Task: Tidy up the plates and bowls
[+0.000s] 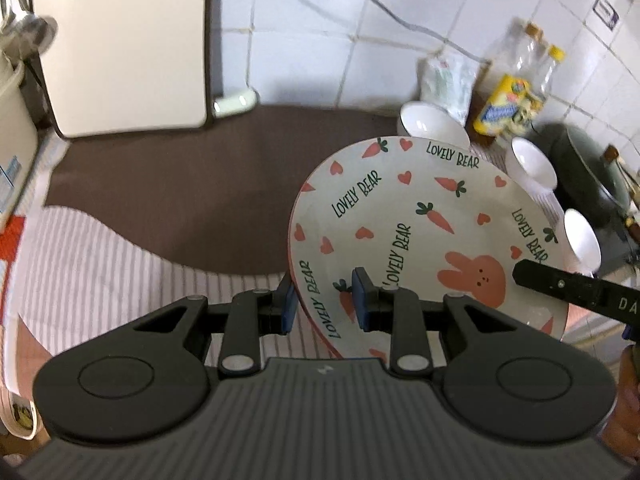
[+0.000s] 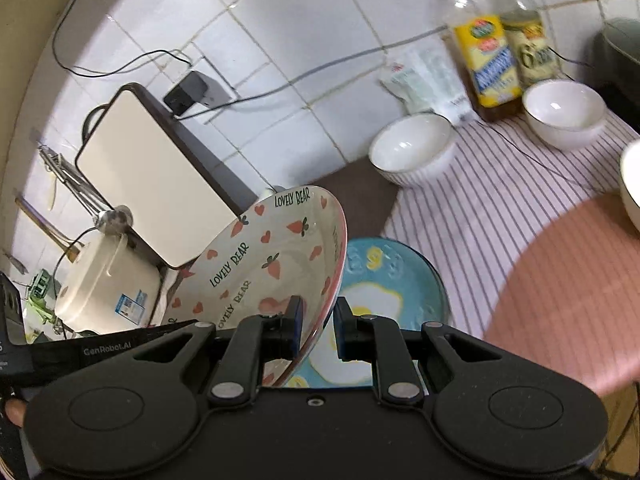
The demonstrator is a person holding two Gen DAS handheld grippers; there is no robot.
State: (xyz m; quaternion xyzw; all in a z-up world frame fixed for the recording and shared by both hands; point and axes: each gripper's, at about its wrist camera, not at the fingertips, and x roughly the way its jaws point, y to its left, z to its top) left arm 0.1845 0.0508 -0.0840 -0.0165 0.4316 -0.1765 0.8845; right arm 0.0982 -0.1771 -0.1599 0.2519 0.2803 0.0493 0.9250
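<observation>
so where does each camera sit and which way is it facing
Left wrist: on the left gripper, looking forward and down over the counter toward the tiled wall; its fingers clamp the near rim of the Lovely Bear plate, and the right gripper's finger enters from the right.
Right wrist: on the right gripper, looking down the counter at white bowls and a blue fried-egg plate; its fingers pinch the same plate's rim, seen tilted.
Shared: the Lovely Bear plate, bowls, yellow-labelled bottles, cream appliance.
</observation>
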